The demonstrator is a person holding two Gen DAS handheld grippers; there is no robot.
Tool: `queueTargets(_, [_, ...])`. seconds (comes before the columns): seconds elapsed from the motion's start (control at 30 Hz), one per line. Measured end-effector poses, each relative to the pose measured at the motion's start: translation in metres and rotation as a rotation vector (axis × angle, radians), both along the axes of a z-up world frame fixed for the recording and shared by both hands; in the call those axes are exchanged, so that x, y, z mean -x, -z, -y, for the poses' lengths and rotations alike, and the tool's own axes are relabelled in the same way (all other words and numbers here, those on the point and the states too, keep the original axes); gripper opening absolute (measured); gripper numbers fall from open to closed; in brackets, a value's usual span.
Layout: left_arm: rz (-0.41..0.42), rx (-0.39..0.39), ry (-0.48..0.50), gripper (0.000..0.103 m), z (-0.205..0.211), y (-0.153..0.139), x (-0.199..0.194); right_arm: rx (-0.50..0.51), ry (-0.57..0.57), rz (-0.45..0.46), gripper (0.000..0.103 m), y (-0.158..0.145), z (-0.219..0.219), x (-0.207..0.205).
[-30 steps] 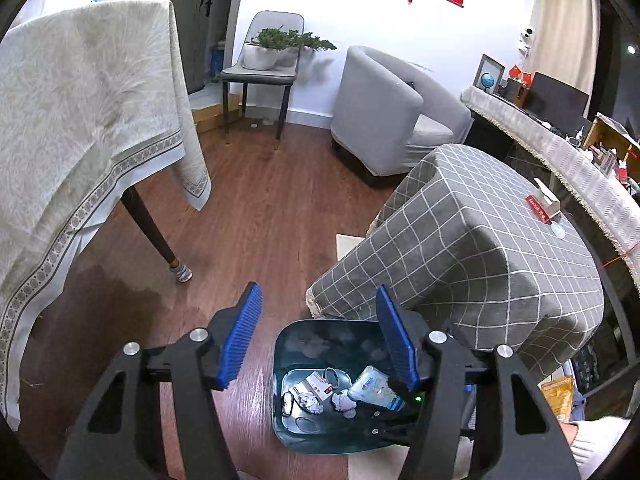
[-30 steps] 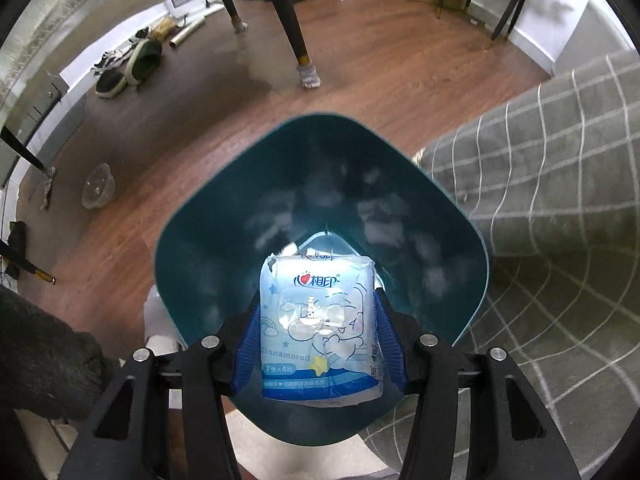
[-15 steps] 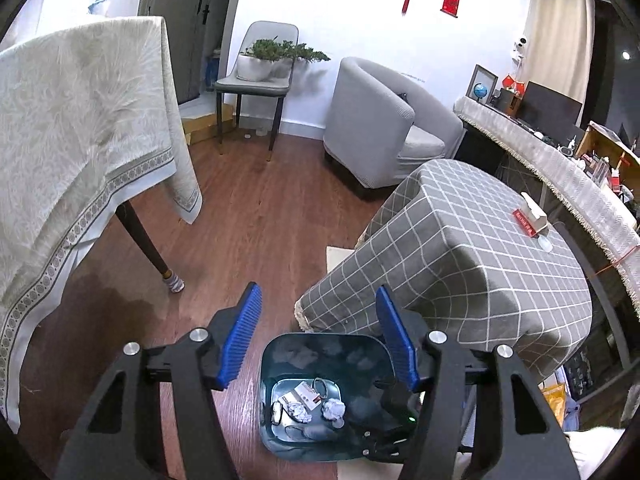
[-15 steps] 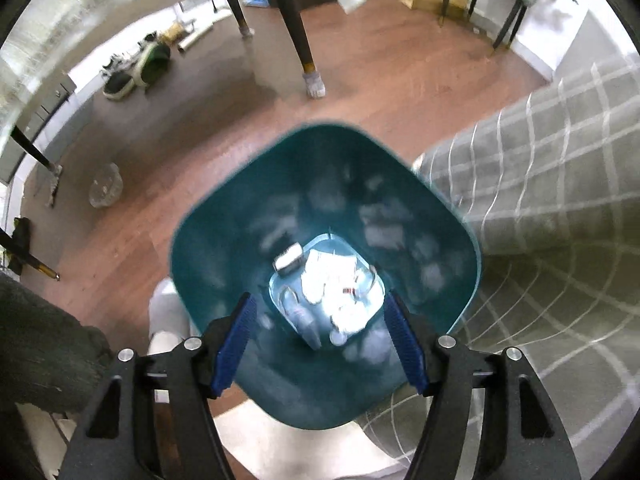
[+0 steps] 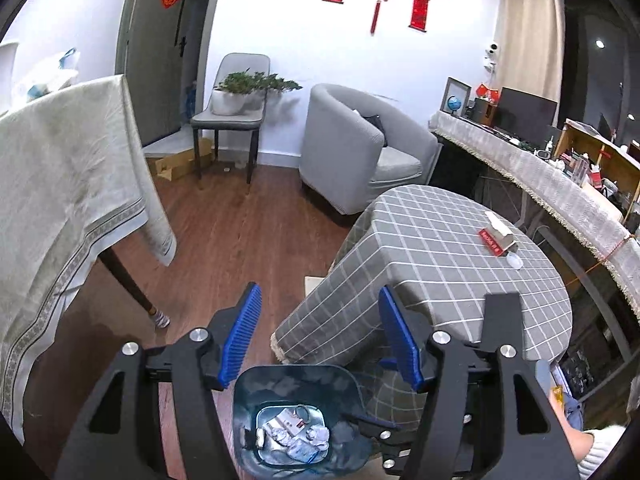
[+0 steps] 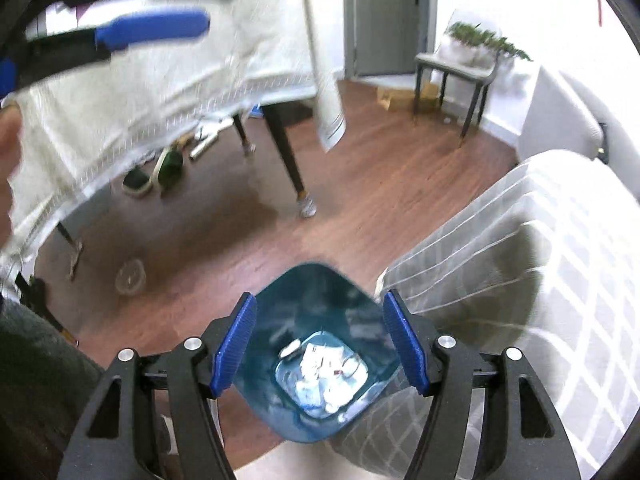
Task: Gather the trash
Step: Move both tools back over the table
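A teal trash bin [image 5: 296, 384] stands on the wood floor beside the checked table and holds several pieces of trash [image 5: 294, 436], among them a blue-white tissue pack. My left gripper [image 5: 320, 336] is open and empty, high above the bin. My right gripper [image 6: 320, 344] is open and empty above the bin [image 6: 316, 304], with the trash [image 6: 320, 376] at its bottom. The left gripper's blue finger [image 6: 152, 32] shows blurred at the upper left of the right wrist view.
A grey checked table [image 5: 440, 264] with a red-white tissue box [image 5: 496, 236] stands to the right. A table with a beige cloth [image 5: 60, 200] is to the left. A grey armchair [image 5: 352, 148] and a chair with a plant [image 5: 232, 108] stand by the far wall.
My right gripper opened and dropped the tissue pack into the bin, then rose. My left gripper also rose, so the bin looks smaller.
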State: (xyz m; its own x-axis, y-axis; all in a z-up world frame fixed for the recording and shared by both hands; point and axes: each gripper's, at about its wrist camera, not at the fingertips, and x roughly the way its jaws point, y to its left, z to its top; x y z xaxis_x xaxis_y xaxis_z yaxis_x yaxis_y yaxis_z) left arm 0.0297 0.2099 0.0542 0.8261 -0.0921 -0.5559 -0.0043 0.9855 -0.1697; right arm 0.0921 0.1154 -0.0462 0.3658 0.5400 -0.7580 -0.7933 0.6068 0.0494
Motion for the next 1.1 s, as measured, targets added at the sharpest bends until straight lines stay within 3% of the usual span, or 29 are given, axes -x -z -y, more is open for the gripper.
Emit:
queueTargets(0.5, [0.007,0.003,0.070,0.076,0.069,-0.001,-0.031,-0.039,0.237,0.104,0.072,-0.034,0.098,-0.034])
queueTargets(1.1, [-0.021,-0.026,0.165,0.079,0.138,0.013,-0.068,-0.053,0.474,0.127,0.074,-0.044,0.207,-0.069])
